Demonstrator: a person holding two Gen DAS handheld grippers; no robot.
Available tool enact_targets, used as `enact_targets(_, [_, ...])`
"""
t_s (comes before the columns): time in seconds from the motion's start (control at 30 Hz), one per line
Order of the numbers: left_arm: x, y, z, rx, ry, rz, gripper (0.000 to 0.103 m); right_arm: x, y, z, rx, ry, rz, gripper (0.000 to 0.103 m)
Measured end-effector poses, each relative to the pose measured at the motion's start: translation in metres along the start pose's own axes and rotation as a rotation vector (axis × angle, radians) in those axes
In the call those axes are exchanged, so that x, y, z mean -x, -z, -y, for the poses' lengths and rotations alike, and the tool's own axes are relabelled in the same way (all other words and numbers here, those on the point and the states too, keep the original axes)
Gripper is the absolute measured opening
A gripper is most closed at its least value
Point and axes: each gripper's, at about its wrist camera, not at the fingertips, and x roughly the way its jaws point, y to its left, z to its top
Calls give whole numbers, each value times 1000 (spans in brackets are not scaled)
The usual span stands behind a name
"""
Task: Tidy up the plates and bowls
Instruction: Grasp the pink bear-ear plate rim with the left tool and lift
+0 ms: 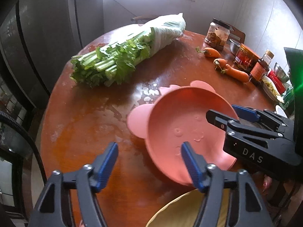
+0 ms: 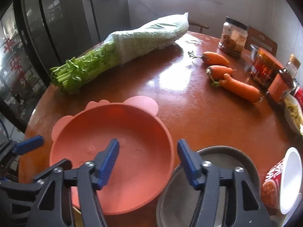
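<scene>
Left gripper (image 1: 149,154): jaws apart, near table edge.
Right gripper (image 2: 147,155): jaws apart, straddling pink bowl's right rim.
Pink bowl (image 2: 121,151): near-left, tilted, beside grey plate (image 2: 217,157).
Table (image 2: 180,109): bare middle.
Writing: "DAS" on right gripper.

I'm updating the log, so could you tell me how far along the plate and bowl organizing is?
Nothing looks stacked yet. The pink bowl appears tilted, and the open right gripper straddles its rim without gripping; the left gripper hovers open beside it. Left to do: gather the pink bowl, the metal plate beside it and the yellow dish at the near edge.
</scene>
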Motion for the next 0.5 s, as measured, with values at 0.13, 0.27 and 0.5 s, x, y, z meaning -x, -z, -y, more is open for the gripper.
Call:
enact_targets(0.13, [-5,2,0,1,10,-15,57,1,0,0,-5,-23,12,47])
enact_targets(0.27, [-8,1,-2,12,42,-28,45,2,1,-1,-8,-46,18,41])
enact_targets(0.5, [-8,-2,-14,60,51,-7,44,4,2,-5,-10,-61,18,38])
